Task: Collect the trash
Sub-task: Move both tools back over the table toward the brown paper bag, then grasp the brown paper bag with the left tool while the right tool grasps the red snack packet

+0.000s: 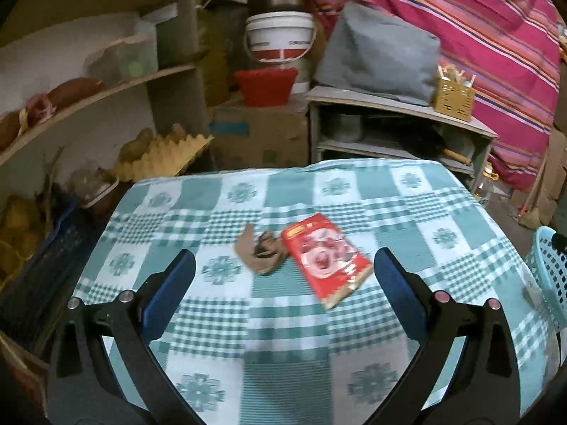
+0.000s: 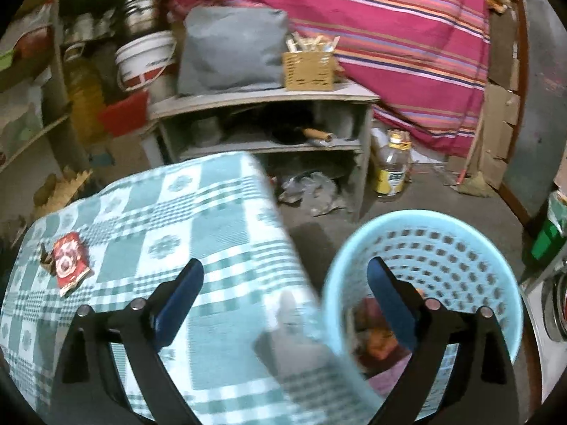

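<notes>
A red snack packet (image 1: 326,258) lies flat on the green checked tablecloth (image 1: 212,318), with a crumpled brown paper (image 1: 260,251) touching its left side. My left gripper (image 1: 285,258) hovers open just short of both, nothing between its fingers. The right wrist view shows the packet (image 2: 69,262) far left. My right gripper (image 2: 286,265) is open over the table's right edge. Its right finger is in front of a light blue perforated basket (image 2: 407,217) holding pink and orange trash (image 2: 379,345). A blurred grey-white scrap (image 2: 290,333) shows between the fingers, untouched by the pads.
The basket (image 1: 547,269) stands on the floor by the table's right side. Behind the table are a grey cupboard (image 2: 269,97), a cardboard box (image 1: 262,134), a red basin (image 1: 265,85) and a white bucket (image 1: 280,35). Cluttered shelves (image 1: 88,99) line the left. An oil bottle (image 2: 391,170) stands on the floor.
</notes>
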Demonstrator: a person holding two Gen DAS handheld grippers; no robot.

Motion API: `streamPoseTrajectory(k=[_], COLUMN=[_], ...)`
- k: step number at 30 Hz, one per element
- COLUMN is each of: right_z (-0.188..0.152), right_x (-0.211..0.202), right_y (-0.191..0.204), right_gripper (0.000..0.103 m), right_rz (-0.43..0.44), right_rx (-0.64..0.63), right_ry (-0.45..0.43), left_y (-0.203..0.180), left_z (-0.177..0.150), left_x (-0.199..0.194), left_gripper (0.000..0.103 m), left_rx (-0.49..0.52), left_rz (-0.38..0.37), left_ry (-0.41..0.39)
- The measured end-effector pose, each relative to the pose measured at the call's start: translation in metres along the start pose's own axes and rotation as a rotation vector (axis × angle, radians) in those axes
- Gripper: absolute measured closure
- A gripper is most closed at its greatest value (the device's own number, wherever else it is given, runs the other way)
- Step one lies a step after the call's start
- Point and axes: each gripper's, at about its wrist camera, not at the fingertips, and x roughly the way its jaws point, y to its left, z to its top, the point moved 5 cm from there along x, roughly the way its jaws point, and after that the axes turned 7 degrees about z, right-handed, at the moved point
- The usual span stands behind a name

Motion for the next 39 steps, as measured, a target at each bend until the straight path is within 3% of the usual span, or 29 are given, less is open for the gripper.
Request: streamPoseTrajectory(k=[12,23,31,34,39], right_z=[-0.015,-0.021,-0.018,-0.017,-0.020], right_x=[0.039,0.059,0.070,0.076,0.081], right_y=[0.079,0.105,0.119,0.128,0.139], right_gripper=[0.011,0.011,0.009,0.005,0.005], right_rz=[0.043,0.050,0.055,0.019,0.031], right_rx=[-0.137,-0.174,-0.203,-0.241,-0.290], right_ry=[0.075,0.109,0.110,0.114,0.108], left_y=[0.037,0.056,0.046,0.037,0.026], left_z=[-0.007,-0.013,-0.012,-0.015,-0.018], left_x=[0.025,0.055,0.081,0.094,0.116], left_gripper=[0.006,0.006,0.006,0.006,0.006], left_rx=[-0.019,-0.059,-0.077,-0.059,-0.013], left_rz=[0.044,0.042,0.029,0.029,0.039], left_ry=[0.040,0.100,0.141,0.160,0.181])
